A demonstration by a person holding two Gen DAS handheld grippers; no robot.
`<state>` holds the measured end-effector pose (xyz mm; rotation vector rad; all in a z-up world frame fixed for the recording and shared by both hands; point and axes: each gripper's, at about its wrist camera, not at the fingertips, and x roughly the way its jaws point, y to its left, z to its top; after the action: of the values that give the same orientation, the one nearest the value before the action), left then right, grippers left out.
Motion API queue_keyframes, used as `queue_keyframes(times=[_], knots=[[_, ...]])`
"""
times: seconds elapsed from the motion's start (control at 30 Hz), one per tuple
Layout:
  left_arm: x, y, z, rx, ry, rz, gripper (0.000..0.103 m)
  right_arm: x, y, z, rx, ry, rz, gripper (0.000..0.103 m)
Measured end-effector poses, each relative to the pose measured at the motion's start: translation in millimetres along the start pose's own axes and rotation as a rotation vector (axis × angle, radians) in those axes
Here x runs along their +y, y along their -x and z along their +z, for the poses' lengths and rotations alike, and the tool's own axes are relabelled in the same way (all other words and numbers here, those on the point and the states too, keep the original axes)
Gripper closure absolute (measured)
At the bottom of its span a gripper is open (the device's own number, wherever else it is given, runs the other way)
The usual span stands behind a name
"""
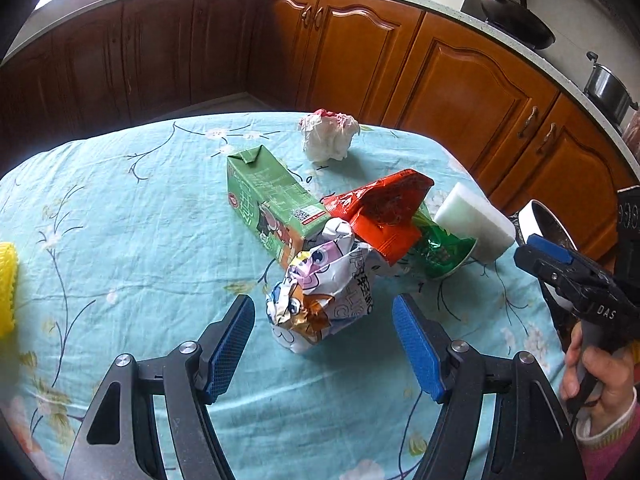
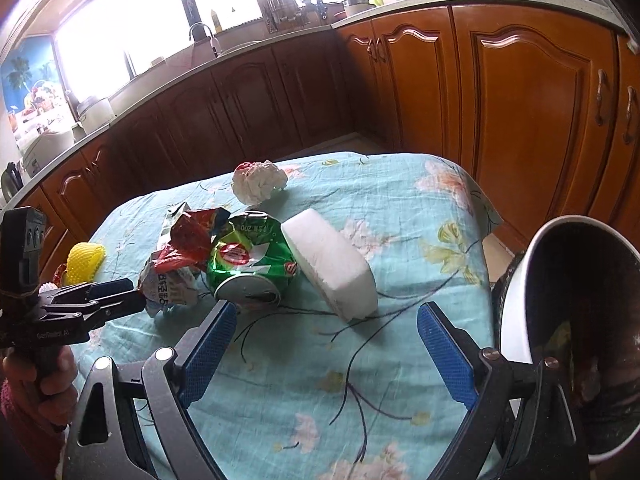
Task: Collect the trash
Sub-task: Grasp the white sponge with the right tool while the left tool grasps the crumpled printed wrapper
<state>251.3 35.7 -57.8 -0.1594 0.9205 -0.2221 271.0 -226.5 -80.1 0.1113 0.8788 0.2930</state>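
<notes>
A crumpled white wrapper with cartoon print (image 1: 320,300) lies on the table between the tips of my left gripper (image 1: 324,340). The gripper is open and its blue pads stand clear of the wrapper on both sides. Behind the wrapper lie a green carton (image 1: 272,204), a red wrapper (image 1: 384,216), a crushed green can (image 1: 444,252) and a white foam block (image 1: 476,224). My right gripper (image 2: 330,344) is open over bare cloth, with the foam block (image 2: 332,264) and the can (image 2: 252,264) just ahead. A crumpled tissue (image 2: 260,180) sits farther back.
The table has a light blue floral cloth (image 1: 120,220). A white bin with a dark inside (image 2: 580,320) stands at the table's right edge, close to my right gripper. A yellow foam net (image 2: 86,260) lies at the far left. Wooden kitchen cabinets (image 1: 360,48) run behind the table.
</notes>
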Motion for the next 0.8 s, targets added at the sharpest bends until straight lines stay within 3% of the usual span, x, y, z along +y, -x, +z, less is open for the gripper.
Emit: queue_keyframes(times=[0.13,0.2,0.27,0.57,0.8], knots=[[1.1,-16.9,4.9,0.020,-0.019,-0.008,0.034,0.5,-24.4,12.2,0.036,0.029,-0.010,0.017],[0.2,-21.1,4.7,0.025,-0.031,-0.005,0.040,2.3,-33.2,13.7,0.051,0.044,-0.018,0.031],[-1.7,-25.2,3.4,0.039,-0.042,-0.030,0.059,1.8,-37.9,12.5,0.068,0.036,-0.029,0.065],[-13.0,-3.0,-11.3,0.002,-0.055,-0.042,0.065,0.0,12.6,-8.1,-0.011,-0.038,0.004,0.068],[-39.6,19.4,-20.3,-0.021,-0.085,-0.111,0.065,-7.7,55.5,-37.2,-0.049,-0.106,0.017,0.068]])
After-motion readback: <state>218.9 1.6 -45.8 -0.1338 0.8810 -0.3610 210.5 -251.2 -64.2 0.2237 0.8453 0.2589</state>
